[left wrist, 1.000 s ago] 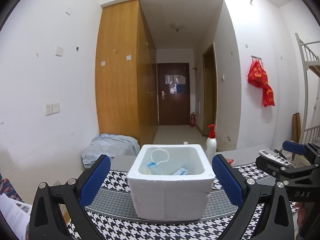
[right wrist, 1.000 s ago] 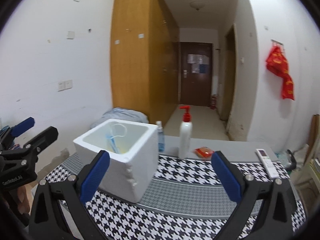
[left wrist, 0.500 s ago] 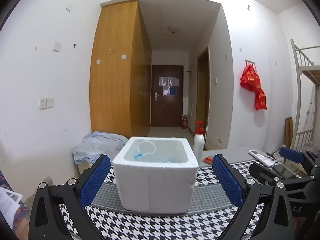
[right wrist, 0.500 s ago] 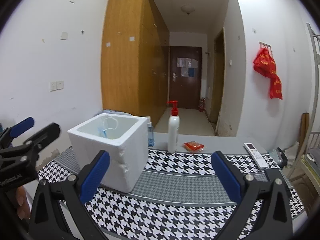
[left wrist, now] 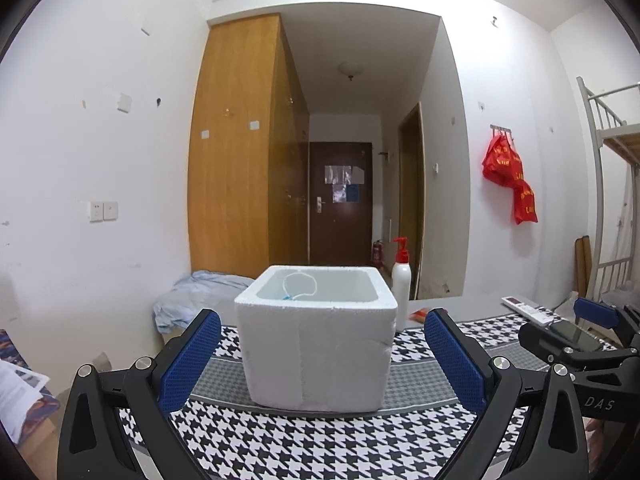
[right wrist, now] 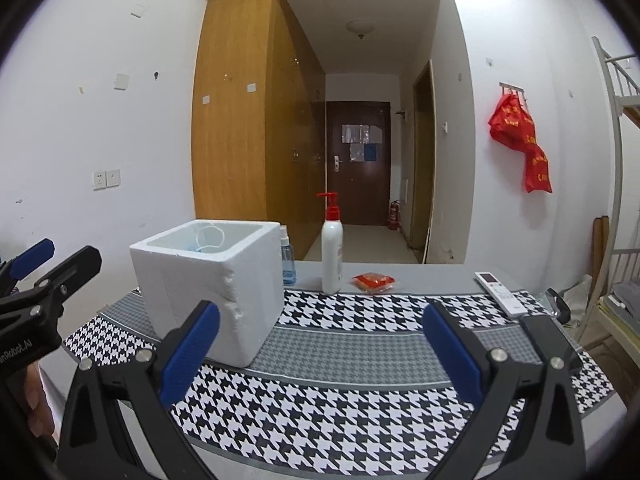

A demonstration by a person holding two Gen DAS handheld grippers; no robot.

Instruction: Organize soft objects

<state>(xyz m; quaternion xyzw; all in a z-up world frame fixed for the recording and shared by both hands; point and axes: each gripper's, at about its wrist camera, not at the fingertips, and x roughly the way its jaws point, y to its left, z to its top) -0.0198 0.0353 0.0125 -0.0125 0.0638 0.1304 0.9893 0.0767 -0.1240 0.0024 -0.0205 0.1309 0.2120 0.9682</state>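
A white foam box (left wrist: 316,336) stands on the houndstooth cloth (left wrist: 304,440); it also shows in the right wrist view (right wrist: 212,288). A blue face mask with a white ear loop (left wrist: 298,290) lies inside it, with only the loop and a blue edge showing (right wrist: 208,240). My left gripper (left wrist: 320,360) is open and empty, in front of the box at about its height. My right gripper (right wrist: 320,352) is open and empty, to the right of the box over the cloth.
A white pump bottle with a red top (right wrist: 332,252), a small blue spray bottle (right wrist: 287,264), a red packet (right wrist: 374,282) and a white remote (right wrist: 500,292) lie behind on the grey table. A bed frame (right wrist: 616,200) stands at right.
Both grippers have pulled back and dropped lower. The box interior is now mostly hidden behind its rim. Both stay open and empty.
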